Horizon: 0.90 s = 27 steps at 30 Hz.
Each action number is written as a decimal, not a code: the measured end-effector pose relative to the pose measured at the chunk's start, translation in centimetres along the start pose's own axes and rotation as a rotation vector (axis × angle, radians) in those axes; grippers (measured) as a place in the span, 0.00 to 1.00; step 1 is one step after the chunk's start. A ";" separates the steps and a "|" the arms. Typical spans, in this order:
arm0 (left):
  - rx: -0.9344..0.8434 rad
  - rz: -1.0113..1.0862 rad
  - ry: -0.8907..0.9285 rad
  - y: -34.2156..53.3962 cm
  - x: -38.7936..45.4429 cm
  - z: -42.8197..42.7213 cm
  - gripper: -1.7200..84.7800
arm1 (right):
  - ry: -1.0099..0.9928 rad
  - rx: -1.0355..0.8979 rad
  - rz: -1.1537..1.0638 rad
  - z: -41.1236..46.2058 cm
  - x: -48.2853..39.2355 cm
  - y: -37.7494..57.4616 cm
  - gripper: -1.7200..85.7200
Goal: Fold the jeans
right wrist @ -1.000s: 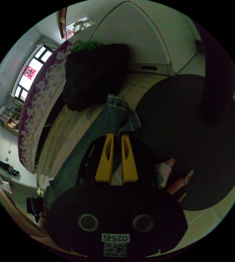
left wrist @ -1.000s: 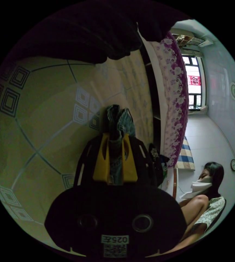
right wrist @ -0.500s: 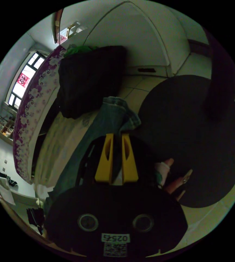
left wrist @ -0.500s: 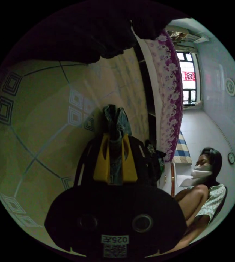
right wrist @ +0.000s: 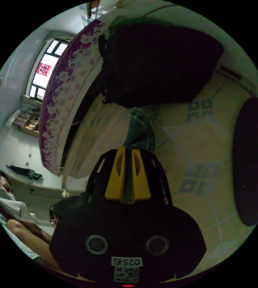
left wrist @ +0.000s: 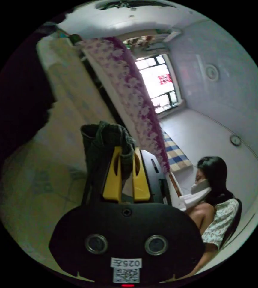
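— Two grippers, one garment. What have I got in them?

— Jeans [left wrist: 105, 144]. In the left gripper view a bunched, dark fold of denim sits between my yellow jaws and humps up past their tips; the left gripper [left wrist: 126, 150] is pinching that fold, jaws nearly together with cloth in the slot.

— And the other hand?

— Same story. In the right gripper view the right gripper [right wrist: 128, 151] has its jaws pressed in on a narrow band of the jeans [right wrist: 140, 129], which rises from the tips as a blue-grey ridge.

— Where do the jeans sit against the room?

— Take the purple flowered cloth [right wrist: 60, 99] as my marker. In the right gripper view the jeans lie beside it, over pale patterned floor tiles [right wrist: 200, 156]. A large dark bundle [right wrist: 158, 63] lies just beyond the jeans, close against the flowered cloth's far end. A dark round mat [right wrist: 251, 162] sits well apart from the cloth, on the far side of the jeans.

— Anything else near that marker?

— A bright window [left wrist: 158, 84] behind it, and a seated person [left wrist: 215, 204] past its near end, holding white fabric up by the chin. A checked blue-and-cream cloth [left wrist: 176, 153] lies at the flowered cloth's foot.
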<state>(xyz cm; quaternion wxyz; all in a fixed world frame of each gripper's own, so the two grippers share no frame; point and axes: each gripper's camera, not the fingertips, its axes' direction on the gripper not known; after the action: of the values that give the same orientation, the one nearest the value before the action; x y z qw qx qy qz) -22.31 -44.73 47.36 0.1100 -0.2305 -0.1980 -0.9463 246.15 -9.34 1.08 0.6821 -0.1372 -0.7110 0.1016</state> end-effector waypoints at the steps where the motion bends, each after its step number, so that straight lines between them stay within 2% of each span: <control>1: -0.032 0.042 0.070 -0.3 1.8 1.5 0.03 | -0.068 -0.017 0.036 1.3 1.0 0.1 0.04; 3: -0.131 0.109 0.159 0.1 4.7 5.6 0.04 | -0.148 0.000 0.096 2.7 2.6 0.5 0.04; 5: -0.320 0.178 0.290 2.2 7.7 13.1 0.04 | -0.221 0.046 0.162 4.1 4.6 1.4 0.04; 7: -0.439 0.159 0.427 4.5 8.2 18.5 0.04 | -0.234 0.062 0.196 5.2 5.8 1.9 0.04; 10: -0.524 -0.075 0.667 7.5 5.1 24.4 0.04 | -0.202 0.083 0.161 6.4 6.6 2.2 0.03; 12: -0.507 -0.175 0.729 8.3 3.0 25.3 0.04 | -0.188 0.138 0.130 5.9 6.6 1.9 0.03; 15: -0.485 -0.109 0.678 6.4 2.5 23.7 0.04 | -0.200 0.312 0.092 2.6 6.0 0.3 0.03; 17: -0.442 0.043 0.627 3.6 3.3 20.9 0.04 | -0.172 0.441 -0.096 -0.5 2.4 -1.0 0.03; 19: -0.428 0.110 0.551 2.2 2.6 18.5 0.04 | -0.103 0.449 -0.293 -0.9 -2.2 -1.5 0.04; 21: -0.464 0.184 0.344 2.0 0.8 16.3 0.04 | -0.108 0.408 -0.461 1.1 -6.8 -1.2 0.05; 23: -0.541 0.210 0.020 3.4 -3.6 14.1 0.03 | -0.259 0.306 -0.661 6.7 -12.0 0.5 0.06; 25: -0.562 0.093 -0.059 4.6 -8.9 12.2 0.02 | -0.416 0.176 -0.750 13.5 -14.8 2.4 0.07; 27: -0.491 -0.098 0.094 5.4 -14.9 9.5 0.01 | -0.586 0.024 -0.760 22.3 -16.3 5.2 0.08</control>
<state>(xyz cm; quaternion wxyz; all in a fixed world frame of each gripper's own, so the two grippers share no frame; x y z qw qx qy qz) -4.01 -43.82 49.75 0.0136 -0.1962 0.0324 -0.9799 224.73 -8.95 -17.04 0.4434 0.1746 -0.8719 -0.1126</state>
